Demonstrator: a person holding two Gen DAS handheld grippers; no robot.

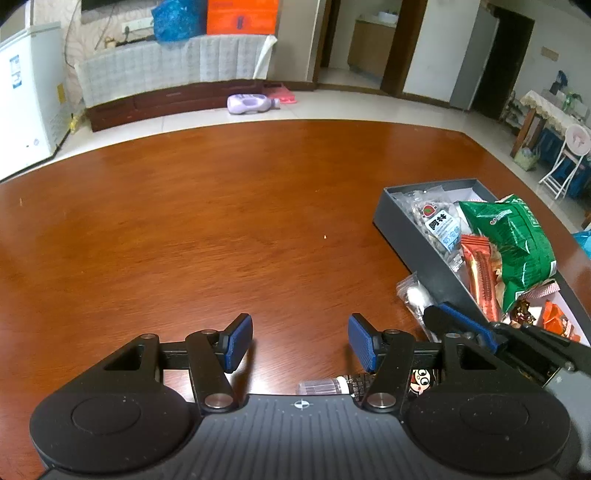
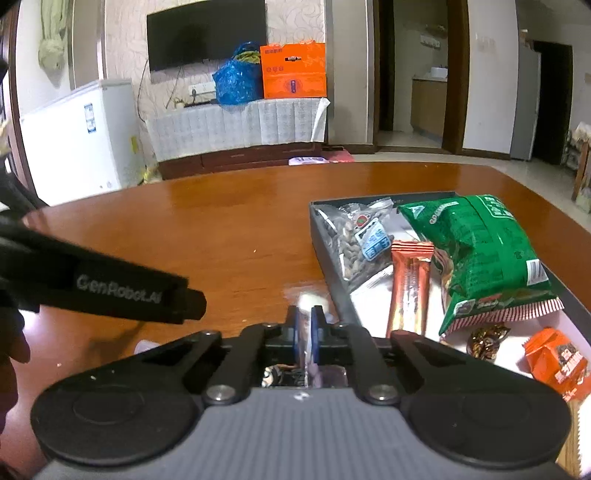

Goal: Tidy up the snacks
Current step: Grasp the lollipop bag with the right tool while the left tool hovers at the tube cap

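Reddish-brown wooden table (image 1: 221,221) in a tiled living room, with a wall-mounted television (image 2: 207,33) and a white chest freezer (image 2: 81,136) behind it. Right gripper (image 2: 305,328): blue pads pressed together on a small clear-wrapped snack packet (image 1: 415,297), whose film shows between them; the packet lies on the table just outside the near left wall of the box. Left gripper (image 1: 301,341): fingers spread, nothing between them, poised over bare wood; beneath its body lies a small packet with a cartoon face (image 1: 421,378), only partly seen. Dark grey shallow box (image 1: 413,240), to the right of both grippers, holds the sorted snacks: a clear bag of sunflower seeds (image 2: 354,240) at the far end, a large green bag (image 2: 480,254) leaning across the middle, an orange-red bar (image 2: 408,291) between the two, a gold-foil sweet (image 2: 485,339) and a small orange packet (image 2: 557,360) at the near end. A lilac bottle (image 1: 247,103) lies on the floor beyond the table.
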